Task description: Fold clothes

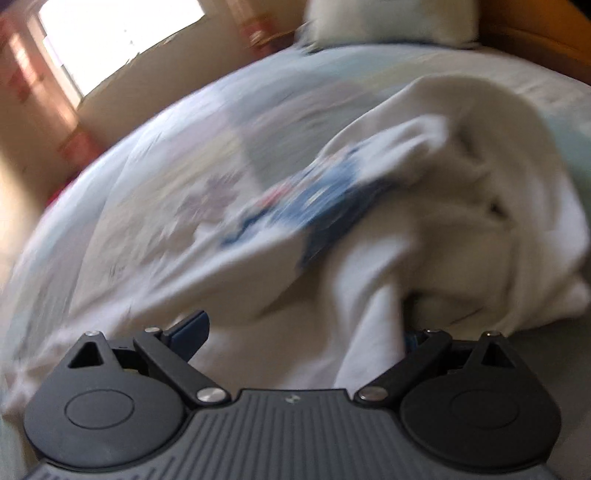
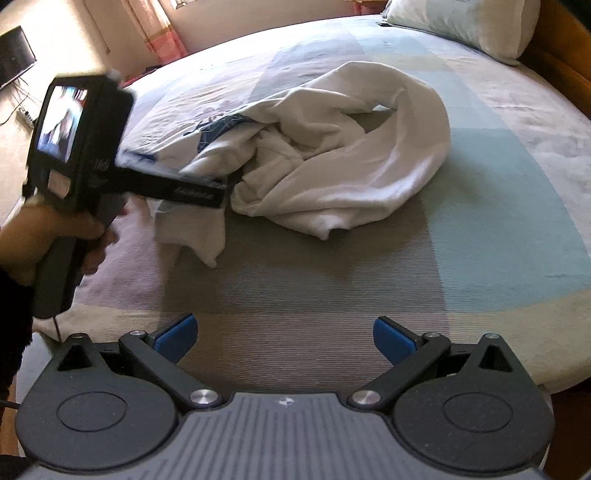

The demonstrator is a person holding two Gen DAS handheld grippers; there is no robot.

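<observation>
A crumpled white garment [image 2: 351, 147] with a blue print lies heaped in the middle of the bed. In the blurred left wrist view the garment [image 1: 424, 206] fills the frame just ahead. My left gripper [image 1: 303, 328] is open, its jaws wide apart, and a fold of white cloth lies across the gap, covering the right fingertip. In the right wrist view the left gripper [image 2: 225, 188] reaches into the garment's near left edge, held by a person's hand [image 2: 55, 229]. My right gripper [image 2: 284, 338] stands open over bare sheet near the bed's front edge, with nothing between its blue pads [image 2: 177, 336].
The bed sheet [image 2: 498, 221] has pastel grey, blue and cream blocks. A pillow [image 2: 461, 22] lies at the far right by a wooden headboard [image 2: 561, 62]. Pink curtains [image 2: 159, 37] and a dark screen [image 2: 14, 55] stand beyond the bed's left side.
</observation>
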